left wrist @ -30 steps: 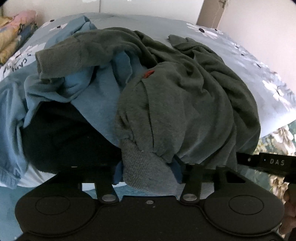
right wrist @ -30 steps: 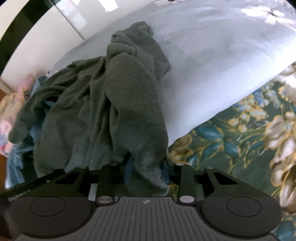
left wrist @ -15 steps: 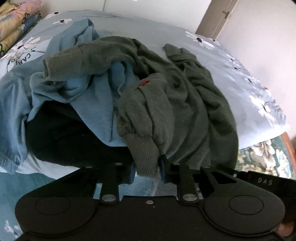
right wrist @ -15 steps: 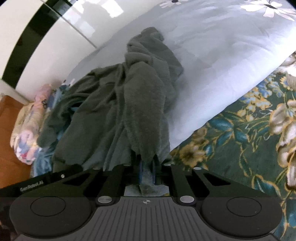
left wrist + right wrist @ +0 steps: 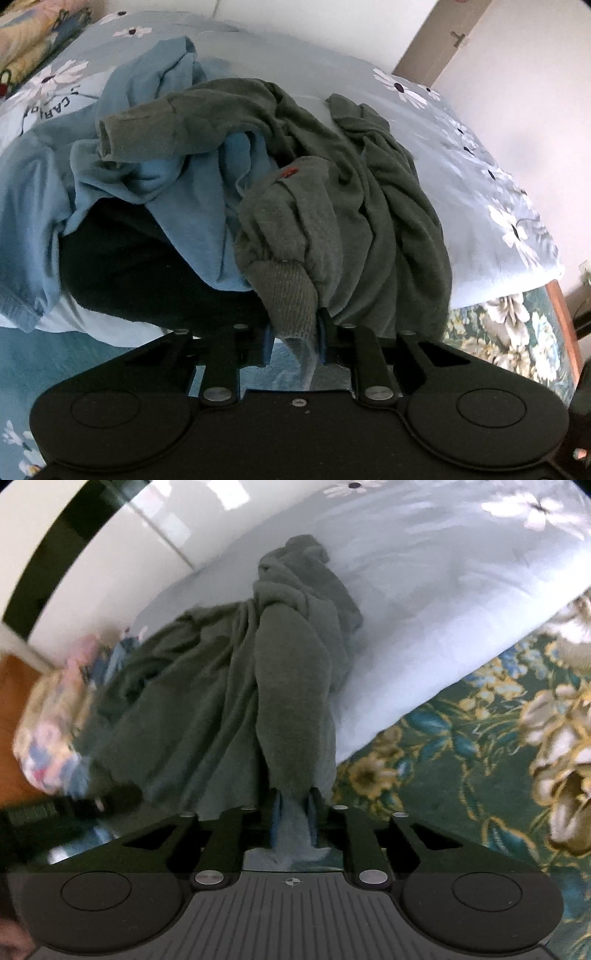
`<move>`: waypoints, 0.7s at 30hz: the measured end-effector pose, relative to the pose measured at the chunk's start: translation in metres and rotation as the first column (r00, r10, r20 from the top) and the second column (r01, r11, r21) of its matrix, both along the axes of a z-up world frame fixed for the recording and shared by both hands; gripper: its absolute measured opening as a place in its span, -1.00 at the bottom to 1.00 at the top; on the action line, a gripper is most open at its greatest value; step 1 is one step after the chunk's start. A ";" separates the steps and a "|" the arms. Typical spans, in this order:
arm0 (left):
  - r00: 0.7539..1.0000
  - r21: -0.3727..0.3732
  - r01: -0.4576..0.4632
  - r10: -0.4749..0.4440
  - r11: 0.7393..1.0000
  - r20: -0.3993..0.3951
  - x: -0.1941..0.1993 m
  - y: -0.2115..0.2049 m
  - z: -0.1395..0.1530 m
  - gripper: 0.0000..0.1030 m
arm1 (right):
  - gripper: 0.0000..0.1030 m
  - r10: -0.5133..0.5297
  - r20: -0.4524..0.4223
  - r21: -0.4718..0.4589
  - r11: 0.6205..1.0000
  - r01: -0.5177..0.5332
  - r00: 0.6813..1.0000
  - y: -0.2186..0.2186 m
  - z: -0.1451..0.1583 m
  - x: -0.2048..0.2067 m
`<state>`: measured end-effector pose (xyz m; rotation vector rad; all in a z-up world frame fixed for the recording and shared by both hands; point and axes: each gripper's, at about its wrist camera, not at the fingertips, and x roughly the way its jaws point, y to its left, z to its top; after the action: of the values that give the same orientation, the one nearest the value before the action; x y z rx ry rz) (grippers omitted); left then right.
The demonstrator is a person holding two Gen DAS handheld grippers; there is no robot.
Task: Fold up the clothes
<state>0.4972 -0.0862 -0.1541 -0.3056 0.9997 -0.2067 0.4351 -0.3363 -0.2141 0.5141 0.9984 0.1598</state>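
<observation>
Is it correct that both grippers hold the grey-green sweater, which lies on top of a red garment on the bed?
Not quite. The garment under the grey-green sweater is light blue, not red, as the left wrist view shows. The rest holds: the left gripper and right gripper both hold the sweater on the bed.

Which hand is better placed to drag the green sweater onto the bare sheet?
Probably right. The right gripper has green sweater fabric between its opening jaws, and bare sheet lies just beside it. The left gripper, shut on the ribbed cuff, sits by the blue garment pile.
</observation>
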 end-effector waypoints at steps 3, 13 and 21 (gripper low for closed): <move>1.000 -0.017 -0.012 0.012 1.000 -0.014 0.004 0.000 -0.001 -0.61 | -0.44 0.017 -0.034 -0.007 1.000 -0.017 0.999 0.009 -0.010 -0.011; 1.000 -0.053 -0.010 0.009 0.999 -0.027 0.013 -0.002 0.006 -0.61 | -0.03 0.135 -0.053 -0.082 0.987 -0.139 0.989 0.080 -0.035 -0.021; 0.999 -0.041 0.039 -0.039 0.998 -0.011 0.013 -0.001 0.005 -0.57 | -0.07 -0.072 0.019 -0.196 0.978 0.074 0.997 0.076 -0.038 -0.009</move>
<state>0.5102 -0.0869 -0.1487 -0.3246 1.0144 -0.2614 0.4257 -0.2602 -0.2520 0.3678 0.9705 -0.0018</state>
